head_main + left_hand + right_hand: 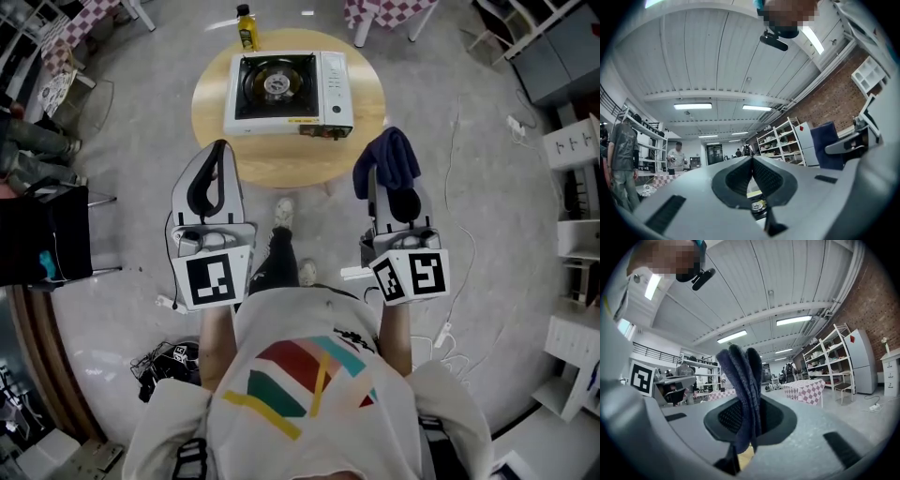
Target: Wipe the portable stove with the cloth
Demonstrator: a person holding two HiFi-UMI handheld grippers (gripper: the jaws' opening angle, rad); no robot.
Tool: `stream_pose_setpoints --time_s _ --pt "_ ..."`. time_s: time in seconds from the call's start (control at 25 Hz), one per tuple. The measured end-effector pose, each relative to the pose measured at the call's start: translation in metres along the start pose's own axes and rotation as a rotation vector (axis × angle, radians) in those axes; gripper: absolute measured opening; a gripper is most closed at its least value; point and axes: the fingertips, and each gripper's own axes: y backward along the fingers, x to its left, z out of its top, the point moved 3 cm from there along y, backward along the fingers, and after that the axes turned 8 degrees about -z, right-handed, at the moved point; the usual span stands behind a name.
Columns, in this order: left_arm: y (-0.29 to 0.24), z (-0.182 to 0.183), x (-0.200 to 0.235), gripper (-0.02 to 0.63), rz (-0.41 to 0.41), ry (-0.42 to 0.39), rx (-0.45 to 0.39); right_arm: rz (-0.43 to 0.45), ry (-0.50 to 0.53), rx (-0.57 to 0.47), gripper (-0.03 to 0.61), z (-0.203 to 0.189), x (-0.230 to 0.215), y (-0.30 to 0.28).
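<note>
Your left gripper (218, 152) is closed on nothing and idle short of the table (214, 127), the portable stove (286, 92) sits centred ahead, and your right gripper (391, 184) clamps the blue cloth (384, 155): carry it forward, lower it flat, and wipe with light pressure.

Nothing is legible; the yellow strip (286, 120) on the portable stove (289, 91) perhaps bears print.
</note>
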Motion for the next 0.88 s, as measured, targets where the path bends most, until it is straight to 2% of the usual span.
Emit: stream_pose_setpoints --time_s 0.28,0.6,0.88 --pt "-0.068 -0.001 0.026 0.005 -0.002 0.068 -0.093 -0.061 0.015 -0.002 0.032 0.006 -0.023 -0.053" --pt "-0.142 -0.022 0.079 0.005 -0.007 0.156 -0.114 -0.097 0.051 -0.018 0.034 0.020 -0.027 -0.134" --pt "-0.205 -0.033 0.131 0.005 -0.037 0.134 -0.130 -0.125 0.013 -0.027 0.034 0.029 -0.026 -0.216"
